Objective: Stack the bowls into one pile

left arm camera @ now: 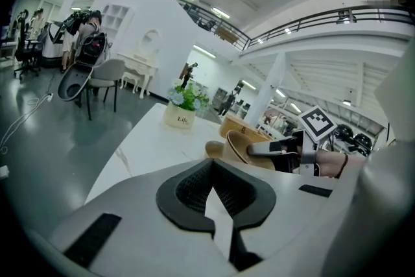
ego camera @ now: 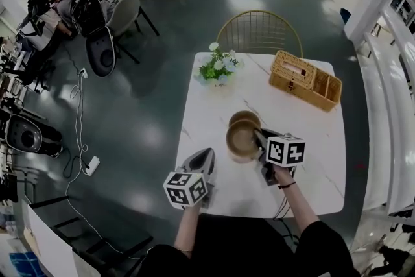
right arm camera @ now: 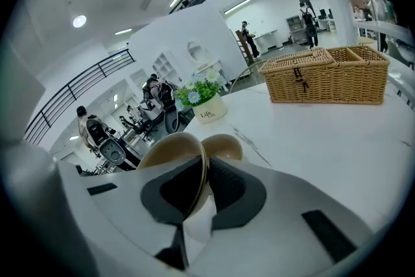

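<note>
the white marbled worktop (ego camera: pixel 311 185) carries a wicker basket (ego camera: pixel 305 80) on its far right part, lid shut, with an open compartment at its right end

a gold wire chair (ego camera: pixel 259 32) stands behind the basket and a little to its left, off the worktop

a small pot of flowers (ego camera: pixel 218 68) sits on the worktop well to the left of the basket

the right hand-held gripper (right arm camera: pixel 206 162) is nearer the person than the basket, its jaws nearly together and clamped on the rim of a tan bowl (right arm camera: pixel 172 152), one pad inside and one outside; the bowl hangs tilted on edge

the left hand-held gripper (left arm camera: pixel 212 165) is farthest from the basket, at the near left edge of the worktop, jaws together with nothing between them

a second tan bowl (ego camera: pixel 245 119) sits upright just beyond the held one, on the side toward the basket, and the two overlap in the head view
</note>
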{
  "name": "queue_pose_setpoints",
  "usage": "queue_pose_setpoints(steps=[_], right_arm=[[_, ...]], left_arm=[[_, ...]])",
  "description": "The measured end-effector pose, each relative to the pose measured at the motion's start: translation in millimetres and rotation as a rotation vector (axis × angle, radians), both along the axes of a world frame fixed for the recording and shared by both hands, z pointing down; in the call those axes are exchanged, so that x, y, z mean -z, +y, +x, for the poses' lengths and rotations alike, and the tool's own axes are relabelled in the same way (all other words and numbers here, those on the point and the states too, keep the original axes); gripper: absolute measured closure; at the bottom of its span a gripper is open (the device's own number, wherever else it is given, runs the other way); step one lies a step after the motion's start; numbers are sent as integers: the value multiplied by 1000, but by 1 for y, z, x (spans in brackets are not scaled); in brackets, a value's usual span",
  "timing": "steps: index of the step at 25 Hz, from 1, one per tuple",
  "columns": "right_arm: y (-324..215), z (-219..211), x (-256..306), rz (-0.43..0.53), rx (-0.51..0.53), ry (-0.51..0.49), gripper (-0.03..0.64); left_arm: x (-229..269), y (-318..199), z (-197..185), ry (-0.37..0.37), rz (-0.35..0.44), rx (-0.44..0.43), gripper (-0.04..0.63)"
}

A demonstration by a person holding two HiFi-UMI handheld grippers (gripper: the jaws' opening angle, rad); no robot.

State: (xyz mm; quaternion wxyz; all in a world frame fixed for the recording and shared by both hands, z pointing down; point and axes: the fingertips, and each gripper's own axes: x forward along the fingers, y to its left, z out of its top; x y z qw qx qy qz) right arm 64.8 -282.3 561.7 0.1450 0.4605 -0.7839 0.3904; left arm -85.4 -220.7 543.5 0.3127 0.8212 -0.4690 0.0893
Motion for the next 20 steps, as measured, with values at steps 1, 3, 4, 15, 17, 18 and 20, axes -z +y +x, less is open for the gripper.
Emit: queue_pose_setpoints(steps=[1, 3, 4, 15, 17, 18, 20], right_arm=[[-3, 2, 0, 6, -11, 7, 578], [-11, 6, 1, 19, -31, 28, 578], [-15, 7, 1, 27, -37, 39, 578], [-40, 16, -15, 29, -84, 101, 578], [-43, 16, -18, 33, -79, 123, 578], [-44, 15, -18, 38, -73, 132, 578], [-46, 13, -20, 48, -59, 148, 578]], left_arm=[[0, -1, 0, 2, -1, 1, 580], [0, -4, 1, 4, -4, 3, 581], [-1, -5, 2, 5, -6, 3, 581], [-7, -19, 9, -4, -15, -12, 581], [-8, -20, 10, -4, -18, -14, 580], [-9, -20, 10, -4, -20, -15, 580], [-10, -21, 11, -6, -25, -16, 581]])
